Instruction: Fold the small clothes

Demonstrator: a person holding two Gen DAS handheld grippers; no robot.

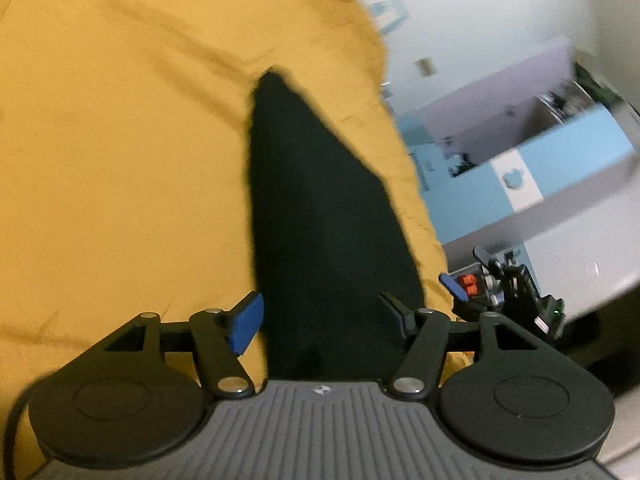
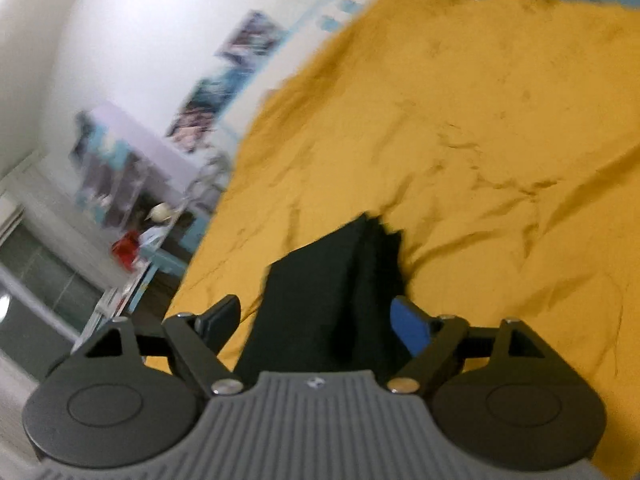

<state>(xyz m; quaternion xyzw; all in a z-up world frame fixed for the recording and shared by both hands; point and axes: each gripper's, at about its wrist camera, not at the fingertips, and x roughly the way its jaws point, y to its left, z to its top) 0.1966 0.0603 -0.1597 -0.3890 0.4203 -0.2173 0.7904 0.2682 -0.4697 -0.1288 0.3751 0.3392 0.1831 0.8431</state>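
Black cloth lies on a yellow bed cover, and each view looks along it from between a pair of tongs.

In the left wrist view the left tongs stand spread wide, released, with the cloth running between the fingers; the blue pad sits at the cloth's left edge, though whether it touches is unclear. The cloth narrows away from the camera to a blunt tip, its left edge nearly straight, its right edge slanting. Yellow cover spreads bare to the left and beyond the tip. To the right the cover's edge drops off close to the cloth, and just past it the right tongs show with a blue pad. Farther off stands pale blue and white furniture against a white wall, all blurred.

In the right wrist view the right tongs are likewise spread and released, the cloth passing between the fingers without being pinched. Here the cloth looks folded in layers, with a ragged far end. Wrinkled yellow cover fills the room ahead and to the right. To the left the bed's edge runs diagonally, and beyond it are a blurred shelf and a red thing.
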